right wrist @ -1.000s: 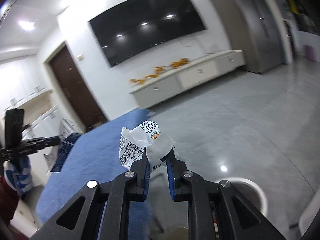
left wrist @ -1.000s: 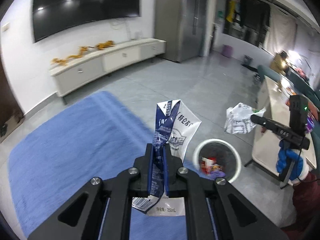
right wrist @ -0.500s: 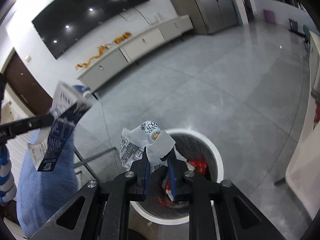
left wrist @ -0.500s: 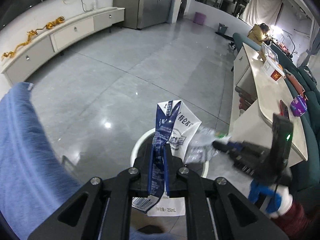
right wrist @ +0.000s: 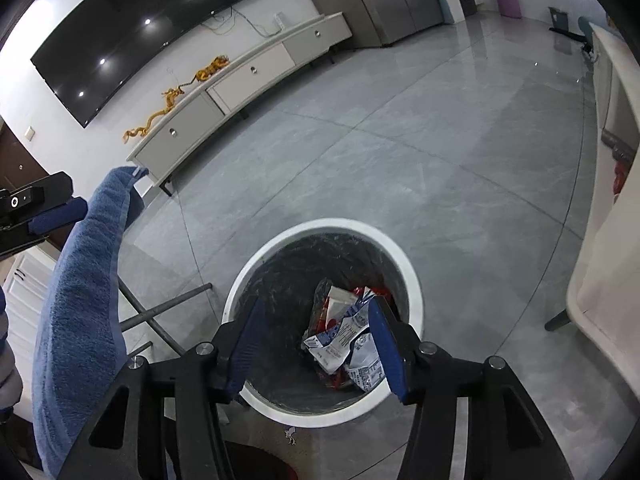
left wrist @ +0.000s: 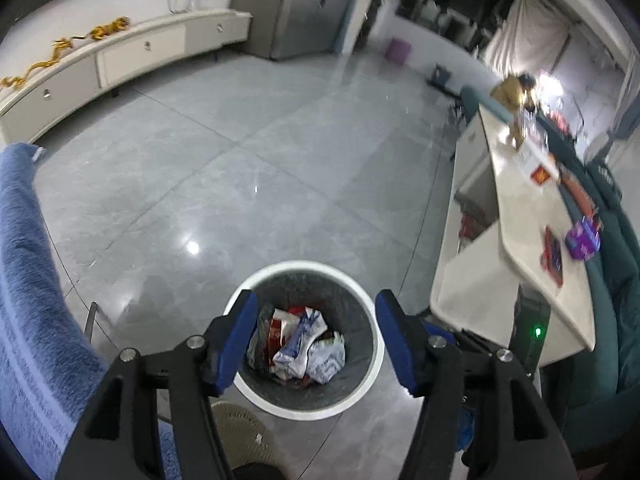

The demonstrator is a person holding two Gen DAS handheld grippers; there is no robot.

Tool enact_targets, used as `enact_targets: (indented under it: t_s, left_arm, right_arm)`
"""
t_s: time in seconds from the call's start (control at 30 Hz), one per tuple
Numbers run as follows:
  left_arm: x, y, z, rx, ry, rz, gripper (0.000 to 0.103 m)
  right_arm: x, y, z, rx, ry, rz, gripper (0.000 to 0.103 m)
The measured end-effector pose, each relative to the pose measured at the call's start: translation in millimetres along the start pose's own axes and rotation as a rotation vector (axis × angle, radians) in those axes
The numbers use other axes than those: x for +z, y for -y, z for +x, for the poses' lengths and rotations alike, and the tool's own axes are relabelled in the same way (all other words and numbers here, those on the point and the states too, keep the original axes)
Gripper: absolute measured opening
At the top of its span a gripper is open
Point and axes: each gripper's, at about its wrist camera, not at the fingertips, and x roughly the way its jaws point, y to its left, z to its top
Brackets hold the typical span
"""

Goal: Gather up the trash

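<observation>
A round white-rimmed trash bin (left wrist: 280, 270) with a dark liner stands on the grey floor; it also shows in the right wrist view (right wrist: 404, 258). Inside lie the blue-and-white milk carton (left wrist: 300, 344), a white printed wrapper (left wrist: 330, 358) and red packaging; the carton (right wrist: 340, 336) shows from the right too. My left gripper (left wrist: 316, 336) is open and empty, right above the bin. My right gripper (right wrist: 316, 344) is open and empty, also above the bin. Part of the left gripper (right wrist: 36, 210) shows at the right view's left edge.
A blue towel-covered surface (left wrist: 28, 300) on a metal frame (right wrist: 168, 308) lies left of the bin. A white table (left wrist: 516, 264) with small items stands to the right, a teal sofa (left wrist: 612, 300) behind it. A low TV cabinet (right wrist: 240, 80) lines the far wall.
Both grippers have opened above the bin. The milk carton has dropped from the left gripper and the white wrapper from the right; both now lie in the bin.
</observation>
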Motion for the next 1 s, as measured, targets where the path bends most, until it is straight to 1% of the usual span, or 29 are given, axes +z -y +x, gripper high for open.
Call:
enact_targets:
  t_s: [0.1, 0.17, 0.27, 0.33, 0.4, 0.43, 0.5, 0.57, 0.67, 0.77, 0.9, 0.97, 1.0]
  left_arm:
    - [-3.5, -10.7, -32.7, 0.043, 0.099, -0.017, 0.059]
    - [-7.4, -16.4, -54.1, 0.075, 0.147, -0.020, 0.059]
    - [-19.5, -28.7, -92.2, 0.158, 0.216, -0.019, 0.060]
    - [-28.4, -35.8, -112.3, 0.217, 0.242, -0.017, 0.060]
    - [-38.5, -46.3, -133.9, 0.287, 0.250, -0.022, 0.061]
    - [-44.1, -53.1, -145.2, 0.309, 0.258, -0.026, 0.061]
    - [-57.4, -65.5, -168.1, 0.366, 0.284, -0.047, 0.062]
    - [-72.0, -77.8, -188.6, 0.422, 0.310, -0.073, 0.064]
    - [-95.9, -97.6, -222.5, 0.528, 0.352, -0.113, 0.066]
    - [-115.2, -112.4, -247.3, 0.595, 0.373, -0.146, 0.067]
    - [-141.2, -128.3, -281.0, 0.658, 0.412, -0.190, 0.068]
    - [-153.7, -139.4, -297.8, 0.680, 0.433, -0.214, 0.071]
    - [-160.3, -144.3, -306.7, 0.691, 0.448, -0.229, 0.075]
  right_arm:
    - [1.3, -12.1, -17.7, -0.010, 0.039, -0.026, 0.054]
    - [2.6, -25.5, -28.8, -0.010, 0.065, -0.056, 0.056]
    - [4.9, -55.1, -45.5, 0.006, 0.103, -0.121, 0.059]
    - [6.7, -77.5, -54.0, 0.022, 0.125, -0.165, 0.061]
    - [8.8, -101.7, -60.8, 0.042, 0.144, -0.209, 0.065]
    - [10.0, -113.6, -63.8, 0.052, 0.152, -0.232, 0.067]
    - [9.8, -140.9, -70.3, 0.079, 0.169, -0.286, 0.069]
    - [9.2, -166.5, -75.6, 0.108, 0.181, -0.329, 0.074]
    - [5.6, -203.9, -82.0, 0.148, 0.198, -0.398, 0.076]
    - [0.8, -240.1, -86.5, 0.183, 0.207, -0.457, 0.078]
    - [-4.1, -282.7, -87.9, 0.216, 0.214, -0.521, 0.080]
    - [-7.4, -302.4, -88.8, 0.224, 0.217, -0.551, 0.082]
    - [-7.7, -311.3, -88.5, 0.226, 0.218, -0.563, 0.083]
